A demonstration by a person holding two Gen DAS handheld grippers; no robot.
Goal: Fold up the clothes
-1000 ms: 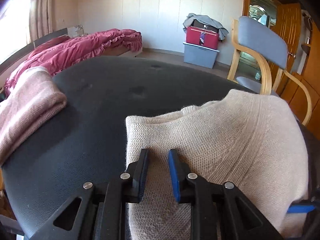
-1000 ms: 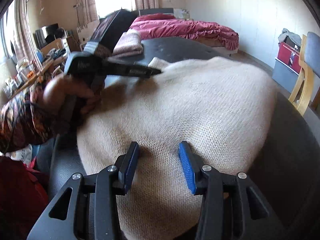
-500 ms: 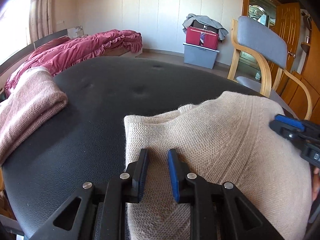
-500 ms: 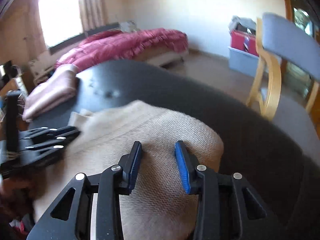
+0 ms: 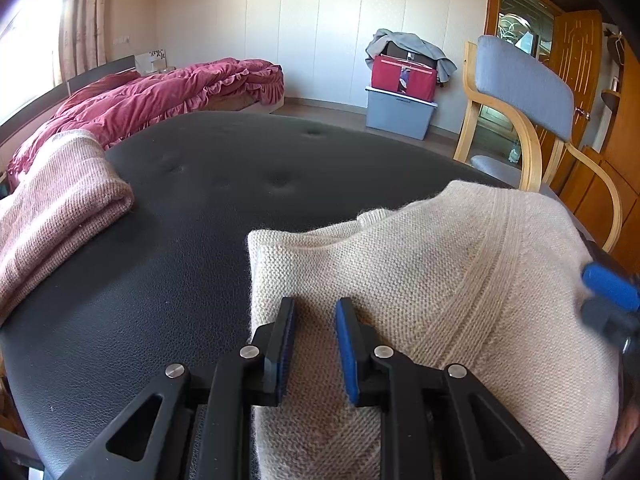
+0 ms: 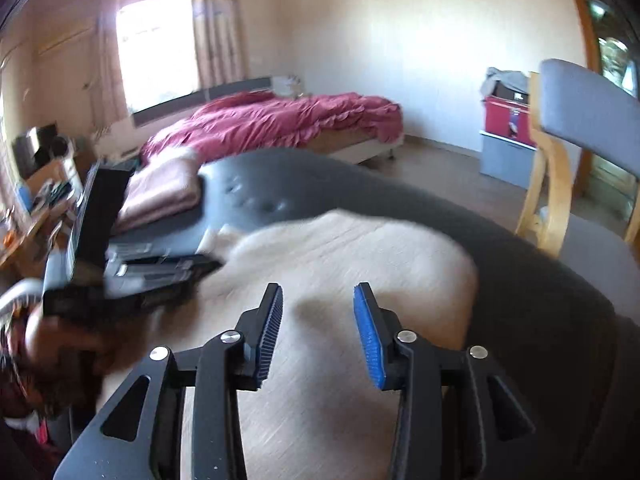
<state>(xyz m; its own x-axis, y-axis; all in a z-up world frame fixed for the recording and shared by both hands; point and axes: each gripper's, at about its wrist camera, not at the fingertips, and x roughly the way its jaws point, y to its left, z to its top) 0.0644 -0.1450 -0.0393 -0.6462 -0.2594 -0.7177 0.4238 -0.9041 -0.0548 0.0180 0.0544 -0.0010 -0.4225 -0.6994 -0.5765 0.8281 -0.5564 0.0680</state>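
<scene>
This is a bedroom in a home. A bed (image 5: 168, 92) heaped with a crumpled red quilt (image 6: 280, 120) stands under a curtained window (image 6: 156, 40). Right of the bed, against the pale wall, a grey storage bin (image 5: 400, 114) carries a red bag (image 5: 404, 76) with grey clothing thrown over it. Further right of the bed stand a bentwood armchair (image 5: 520, 92) and a wooden door (image 5: 576, 64). Left of the bed is a cluttered desk (image 6: 40, 196).

Black tufted ottoman (image 5: 168, 288) carries a cream sweater (image 5: 440, 280) and folded pink knit (image 5: 56, 216)
</scene>
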